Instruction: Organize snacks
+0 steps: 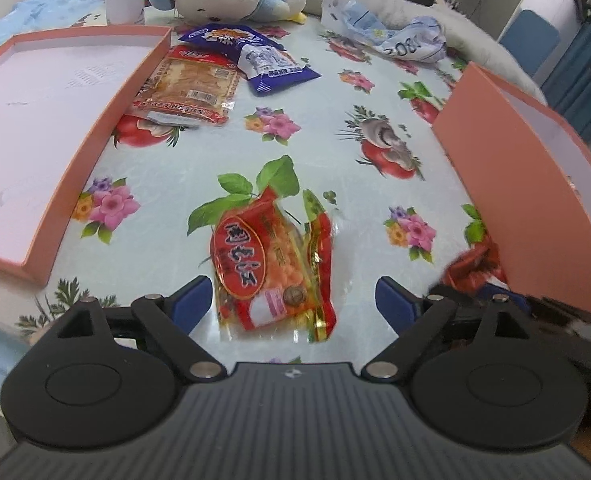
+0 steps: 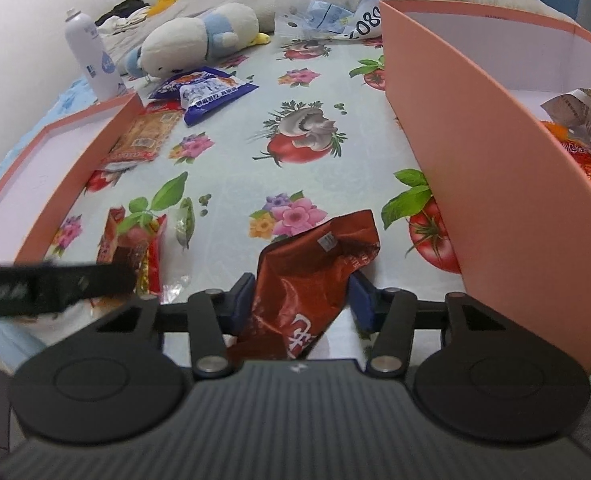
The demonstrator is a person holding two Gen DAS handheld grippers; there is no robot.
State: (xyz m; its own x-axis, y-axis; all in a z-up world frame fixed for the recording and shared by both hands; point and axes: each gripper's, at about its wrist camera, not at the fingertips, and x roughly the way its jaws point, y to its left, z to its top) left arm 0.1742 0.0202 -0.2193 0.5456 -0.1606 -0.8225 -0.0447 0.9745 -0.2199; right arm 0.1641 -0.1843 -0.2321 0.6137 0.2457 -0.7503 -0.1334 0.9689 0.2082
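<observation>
Left tool (image 1: 291, 300): jaws spread wide, on either side of a red and yellow snack packet (image 1: 273, 266) without pressing it; packet lies flat on the desk (image 1: 315, 128).
Packet writing: large Chinese characters in a red oval, not legible to me.
Right tool (image 2: 301, 300): pinching a crumpled dark red snack bag (image 2: 315, 260) with white Chinese characters.
Right box (image 2: 475, 160): tall, salmon-pink, just beside the bag, snacks inside.
Left lid (image 1: 47, 120): shallow pink tray, white inside.
Far snacks: blue packets (image 1: 251, 52) and an orange packet (image 1: 187, 84) beside the tray.
Crumpled bag (image 1: 387, 34): digits "208" readable.
</observation>
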